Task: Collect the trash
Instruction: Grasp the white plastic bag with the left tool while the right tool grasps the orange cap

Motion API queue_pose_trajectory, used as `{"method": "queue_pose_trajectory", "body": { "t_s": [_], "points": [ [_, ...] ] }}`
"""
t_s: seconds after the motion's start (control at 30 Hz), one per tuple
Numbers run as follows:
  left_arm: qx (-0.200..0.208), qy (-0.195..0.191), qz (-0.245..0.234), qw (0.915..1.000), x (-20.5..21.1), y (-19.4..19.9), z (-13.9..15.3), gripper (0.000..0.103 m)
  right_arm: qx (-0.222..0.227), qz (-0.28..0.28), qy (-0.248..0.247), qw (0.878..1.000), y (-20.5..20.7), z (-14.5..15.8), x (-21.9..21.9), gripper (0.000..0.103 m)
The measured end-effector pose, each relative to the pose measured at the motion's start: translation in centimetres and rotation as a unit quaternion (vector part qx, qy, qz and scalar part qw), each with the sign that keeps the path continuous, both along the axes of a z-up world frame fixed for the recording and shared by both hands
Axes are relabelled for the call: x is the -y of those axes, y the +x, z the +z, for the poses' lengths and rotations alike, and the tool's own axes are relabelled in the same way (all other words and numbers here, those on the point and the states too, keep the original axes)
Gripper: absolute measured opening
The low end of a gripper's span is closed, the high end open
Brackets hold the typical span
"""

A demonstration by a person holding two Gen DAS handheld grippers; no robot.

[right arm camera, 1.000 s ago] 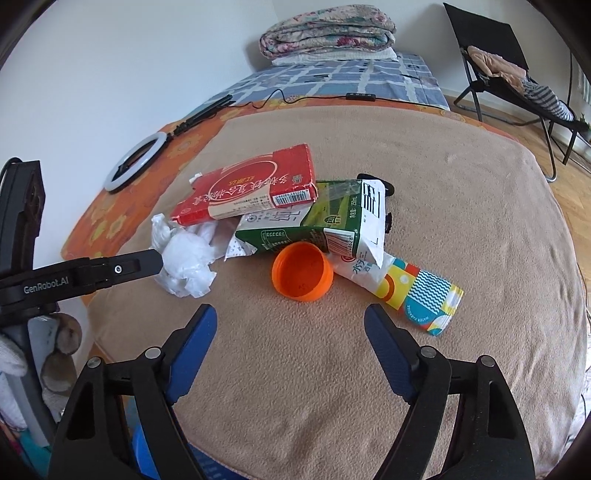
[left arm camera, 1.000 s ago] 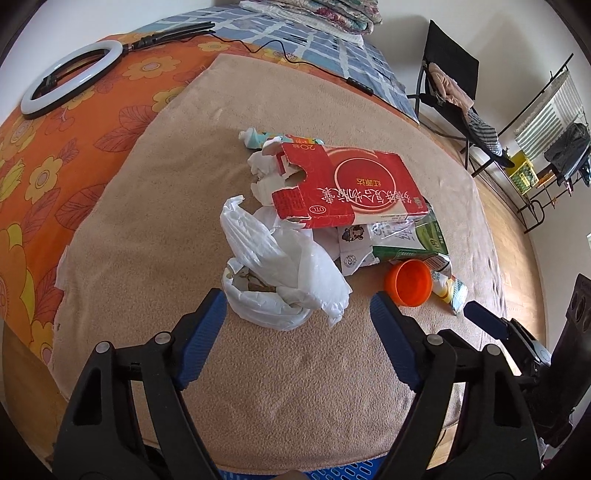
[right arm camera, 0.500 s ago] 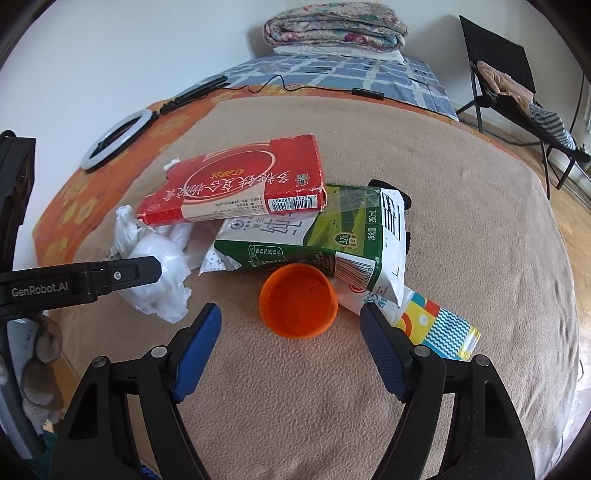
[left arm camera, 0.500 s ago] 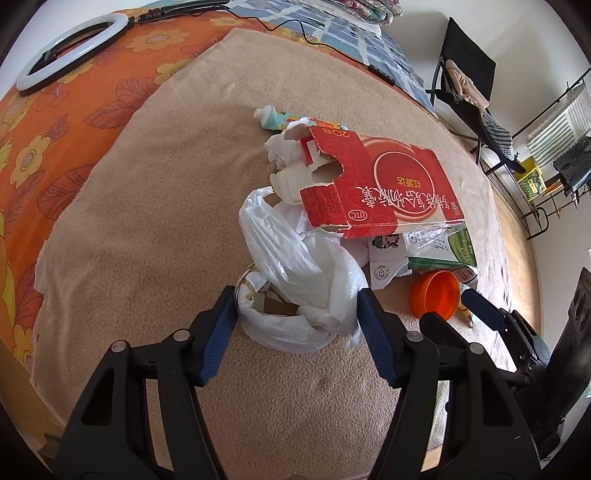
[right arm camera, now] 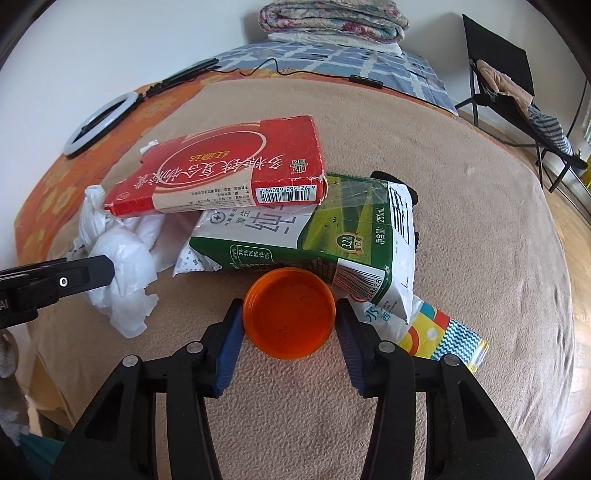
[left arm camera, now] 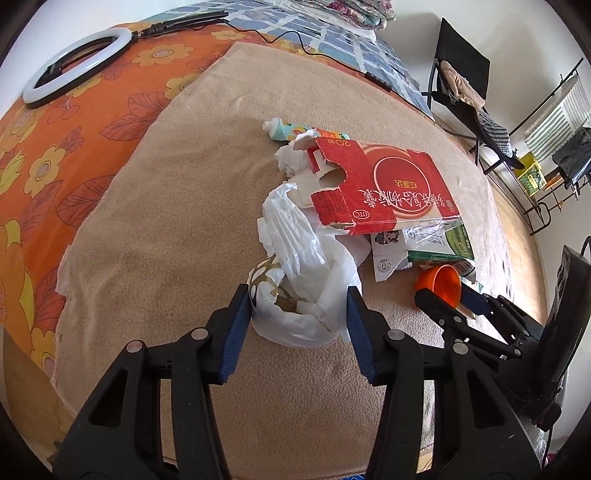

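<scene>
A heap of trash lies on the tan blanket [left arm camera: 177, 206]. My left gripper [left arm camera: 299, 299] is open, its blue pads on either side of a crumpled white plastic bag [left arm camera: 306, 295], touching or nearly so. My right gripper [right arm camera: 290, 314] is open around an orange cup [right arm camera: 290, 312], pads close to its sides. A torn red box [left arm camera: 384, 192] [right arm camera: 221, 170] rests on a green and white milk carton [right arm camera: 306, 232]. A patterned wrapper [right arm camera: 443, 336] lies at the right. A toothpaste tube [left arm camera: 284, 129] and crumpled tissue [left arm camera: 291, 162] lie behind the box.
An orange flowered sheet [left arm camera: 55, 155] with a white ring light [left arm camera: 77, 62] lies to the left. Folded quilts [right arm camera: 332, 18] sit at the bed's far end. A black chair [right arm camera: 509, 81] with clothes stands on the wooden floor at the right. A black cable [left arm camera: 295, 40] crosses the bed.
Both grippers moved forward and down onto the heap. The left one now straddles the plastic bag and has narrowed. The right one now straddles the orange cup and has narrowed.
</scene>
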State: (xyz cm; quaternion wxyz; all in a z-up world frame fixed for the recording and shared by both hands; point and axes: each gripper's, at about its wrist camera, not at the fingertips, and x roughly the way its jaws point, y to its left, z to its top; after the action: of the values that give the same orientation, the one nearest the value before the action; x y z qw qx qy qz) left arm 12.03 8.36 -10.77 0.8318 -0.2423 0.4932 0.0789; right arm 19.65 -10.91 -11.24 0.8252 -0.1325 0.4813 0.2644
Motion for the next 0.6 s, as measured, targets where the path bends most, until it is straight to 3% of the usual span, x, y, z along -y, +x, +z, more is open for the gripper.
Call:
{"method": "queue_pose_trajectory", "body": {
  "t_s": [0.1, 0.5, 0.6],
  "points": [
    [0.004, 0.003, 0.007, 1.0, -0.7, -1.1, 0.4, 0.047, 0.0, 0.006, 0.009, 1.0, -0.4, 0.4, 0.1, 0.047],
    [0.021, 0.02, 0.014, 0.9995, -1.6, -5.7, 2.5, 0.046, -0.005, 0.029, 0.04, 0.999, -3.2, 2.5, 1.2, 0.047],
    [0.026, 0.003, 0.008, 0.9996, -1.3, -6.7, 3.2, 0.046, -0.004, 0.032, 0.055, 0.998, -4.3, 3.6, 2.0, 0.047]
  ]
}}
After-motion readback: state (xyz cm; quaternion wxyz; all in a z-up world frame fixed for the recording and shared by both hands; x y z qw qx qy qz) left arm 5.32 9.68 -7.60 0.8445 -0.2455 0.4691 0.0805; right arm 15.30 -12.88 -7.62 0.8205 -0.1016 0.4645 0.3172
